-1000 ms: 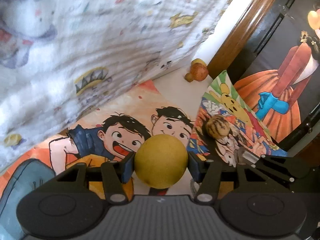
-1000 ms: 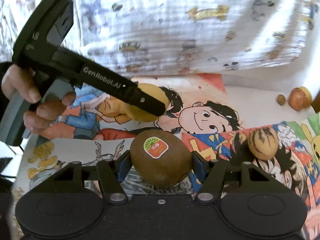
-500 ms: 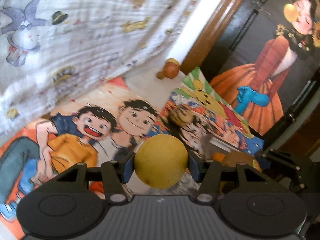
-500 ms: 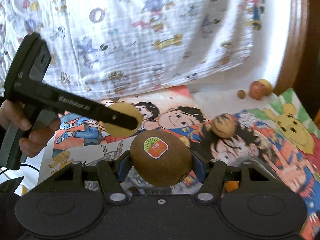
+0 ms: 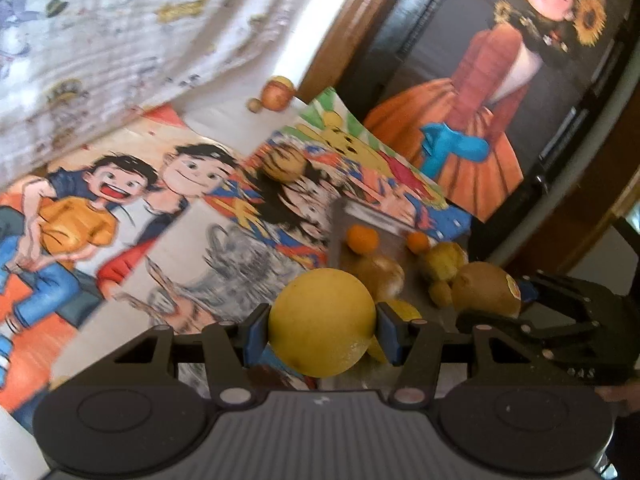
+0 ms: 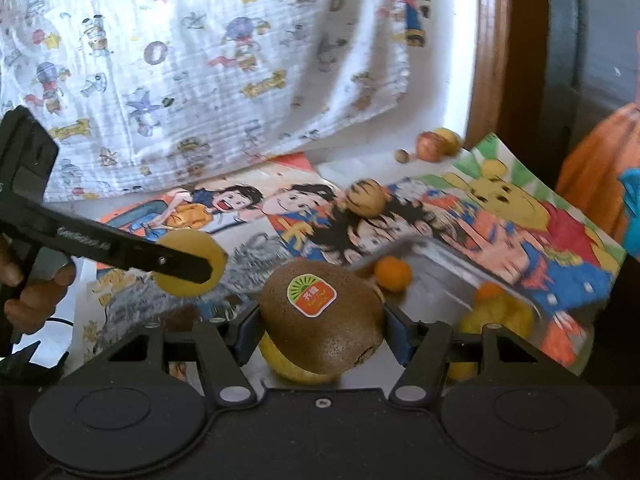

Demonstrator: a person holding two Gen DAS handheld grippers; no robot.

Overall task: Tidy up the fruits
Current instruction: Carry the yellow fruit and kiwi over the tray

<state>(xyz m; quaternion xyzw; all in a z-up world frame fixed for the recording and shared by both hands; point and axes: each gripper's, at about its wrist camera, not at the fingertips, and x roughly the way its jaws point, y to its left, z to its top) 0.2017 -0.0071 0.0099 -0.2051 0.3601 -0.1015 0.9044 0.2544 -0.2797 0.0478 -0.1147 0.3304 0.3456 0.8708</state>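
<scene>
Motion-blurred across most of left wrist view; cartoon posters (image 5: 224,216) smeared, print unreadable. Kiwi (image 6: 322,322) covering much of yellow fruit (image 6: 296,370) beneath it in right wrist view, kind not determinable. Metal tray (image 6: 448,280) near edge hidden behind right gripper (image 6: 320,334) body. Left gripper (image 6: 186,266) lettering blurred, illegible; finger crossing round yellow fruit (image 6: 188,262), hiding its middle. Hand (image 6: 30,296) cut off at left frame edge. Small brown item (image 6: 401,155) beside apple (image 6: 430,146) too small to identify. Kiwi sticker text not legible
</scene>
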